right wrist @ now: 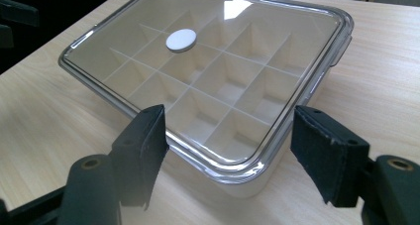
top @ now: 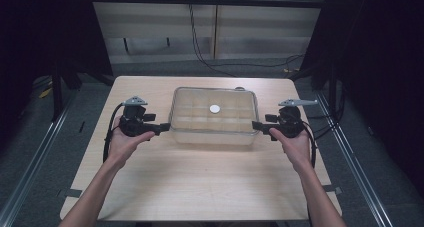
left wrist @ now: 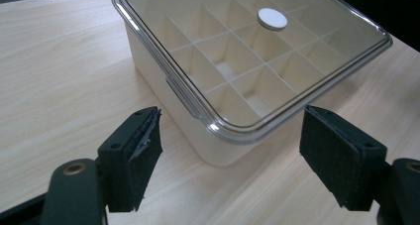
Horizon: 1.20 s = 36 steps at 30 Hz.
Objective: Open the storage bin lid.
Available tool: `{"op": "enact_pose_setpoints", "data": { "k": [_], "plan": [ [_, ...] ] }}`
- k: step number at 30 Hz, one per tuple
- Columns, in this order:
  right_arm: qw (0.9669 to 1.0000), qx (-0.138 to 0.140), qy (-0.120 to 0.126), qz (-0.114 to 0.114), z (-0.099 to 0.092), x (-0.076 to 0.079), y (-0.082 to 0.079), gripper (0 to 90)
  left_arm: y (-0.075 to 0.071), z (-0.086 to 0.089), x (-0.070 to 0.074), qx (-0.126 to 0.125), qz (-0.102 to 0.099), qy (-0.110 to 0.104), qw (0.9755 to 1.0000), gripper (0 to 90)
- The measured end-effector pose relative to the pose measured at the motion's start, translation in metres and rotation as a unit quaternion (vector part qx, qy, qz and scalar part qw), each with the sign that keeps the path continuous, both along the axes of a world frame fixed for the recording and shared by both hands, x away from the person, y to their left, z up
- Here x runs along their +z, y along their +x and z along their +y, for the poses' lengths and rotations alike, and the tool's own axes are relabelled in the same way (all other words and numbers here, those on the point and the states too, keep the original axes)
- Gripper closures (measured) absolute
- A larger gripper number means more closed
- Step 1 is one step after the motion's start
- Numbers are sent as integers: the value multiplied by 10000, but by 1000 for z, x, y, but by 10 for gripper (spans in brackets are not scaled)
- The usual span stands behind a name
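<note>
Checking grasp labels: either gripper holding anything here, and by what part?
Nothing held. Left gripper and right gripper stand open at the lidded box's near corners, jaws clear of it.

High view looks down from above; both claw views, close and low, share the compartment box [top: 213, 116].

My left gripper [top: 162, 129] at left end of clear-lidded compartment box [top: 214, 116], jaw tips just beside its near-left corner. My right gripper [top: 257, 126] mirrors it at box's right end. Both held level, pointing inward. White round disc [top: 214, 108] at lid centre. Box sits mid wooden table [top: 200, 182]; cables trail from my grippers.
</note>
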State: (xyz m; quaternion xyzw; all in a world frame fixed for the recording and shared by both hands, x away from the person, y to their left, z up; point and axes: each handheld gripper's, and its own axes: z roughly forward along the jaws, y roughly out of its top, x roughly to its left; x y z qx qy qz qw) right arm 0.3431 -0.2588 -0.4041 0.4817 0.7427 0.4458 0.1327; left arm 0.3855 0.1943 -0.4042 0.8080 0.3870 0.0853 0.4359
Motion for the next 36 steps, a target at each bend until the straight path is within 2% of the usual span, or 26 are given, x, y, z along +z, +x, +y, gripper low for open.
{"op": "enact_pose_setpoints", "data": {
  "k": [6, 16, 21, 27, 36],
  "plan": [
    [9998, -30, -170, 140, -1, -4, 13, 303, 9, -6, -1, 20, 48, 13, 10000, 240],
    [9991, -76, -236, 339, 2, -7, 30, 249, 24, -14, -1, 62, 95, -18, 9999, 229],
    [9983, -33, -309, 494, 7, -13, 43, 242, 35, -18, -8, 59, 196, 60, 9998, 238],
    [9977, -36, -296, 614, 10, -22, 55, 221, 44, -19, -17, 139, 285, -7, 9995, 241],
    [9967, -88, -325, 744, 15, -32, 65, 170, 52, -31, -32, 110, 473, 48, 9988, 214]
  ]
}}
